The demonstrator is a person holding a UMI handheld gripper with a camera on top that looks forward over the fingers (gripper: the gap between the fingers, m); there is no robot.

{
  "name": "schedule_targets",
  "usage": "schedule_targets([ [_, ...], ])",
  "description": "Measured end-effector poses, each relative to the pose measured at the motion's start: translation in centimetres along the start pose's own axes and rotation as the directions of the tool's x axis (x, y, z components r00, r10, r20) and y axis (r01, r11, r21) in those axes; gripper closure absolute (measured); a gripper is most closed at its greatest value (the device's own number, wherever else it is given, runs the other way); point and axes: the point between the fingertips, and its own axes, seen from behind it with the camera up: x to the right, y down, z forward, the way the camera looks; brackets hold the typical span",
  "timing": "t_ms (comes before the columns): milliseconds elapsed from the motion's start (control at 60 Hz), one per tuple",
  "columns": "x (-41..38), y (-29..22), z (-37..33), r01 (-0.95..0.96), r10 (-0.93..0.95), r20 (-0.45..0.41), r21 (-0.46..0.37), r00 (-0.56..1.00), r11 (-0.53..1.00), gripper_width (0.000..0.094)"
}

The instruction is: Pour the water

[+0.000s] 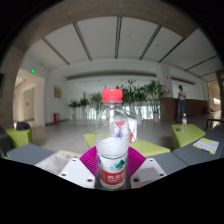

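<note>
Right, here we are looking straight along the fingers (113, 170), and they are clamped on a clear plastic water bottle with a red screw cap and a green-and-white label (113, 135). The magenta pads (88, 158) show on either side of the bottle's lower body, pressed against it with no gap I can make out, so this reads as a firm two-sided hold on the label zone. The bottle stands upright between the fingers, cap on top, and seems carried above the pale grey table (40, 157) rather than resting on it, though its base is hidden, so I can't be sure.

The cap is on, so no water is leaving yet. Gripping low on the body makes sense: it leaves the neck free and gives room to tip later. I see no cup or glass to receive the water from here; the table on each side shows only flat surface.

Beyond, a lime-green low seat (187, 133) and another (19, 135), a row of potted plants (128, 97) by the windows, and a person (181, 99) standing far off.

My read: early in the task, bottle secured, pour not begun.
</note>
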Motion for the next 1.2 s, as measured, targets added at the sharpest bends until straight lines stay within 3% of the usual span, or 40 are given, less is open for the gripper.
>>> schedule_targets([
  [233, 3.1, 10.4, 2.1, 0.049, -0.056, -0.028, -0.202, 0.998, 0.978, 0.0592],
  [317, 4.4, 13.4, 2.8, 0.073, -0.084, -0.032, -0.242, 0.996, 0.968, 0.0581],
  [400, 4.9, 13.2, 2.8, 0.049, -0.059, -0.033, -0.241, 0.998, 0.969, 0.0587],
  [583, 4.9, 13.7, 2.4, 0.034, -0.045, -0.035, -0.276, 0.998, 0.96, 0.0387],
  [617, 5.2, 14.1, 2.1, 0.031, -0.048, -0.046, -0.306, 0.998, 0.951, 0.0314],
  [683, 5.2, 14.3, 1.2, 0.028, -0.05, -0.056, -0.341, 0.997, 0.939, 0.0062],
  [717, 4.9, 14.0, 0.5, 0.026, -0.054, -0.071, -0.348, 0.996, 0.937, 0.0108],
  [800, 4.7, 12.6, -1.7, 0.032, -0.069, -0.092, -0.352, 0.993, 0.935, 0.0069],
  [950, 3.7, 10.8, -7.9, 0.015, -0.058, -0.098, -0.387, 0.994, 0.922, 0.0088],
  [1200, 1.3, 8.5, -23.2, -0.037, -0.03, -0.151, -0.427, 0.988, 0.904, 0.0077],
])
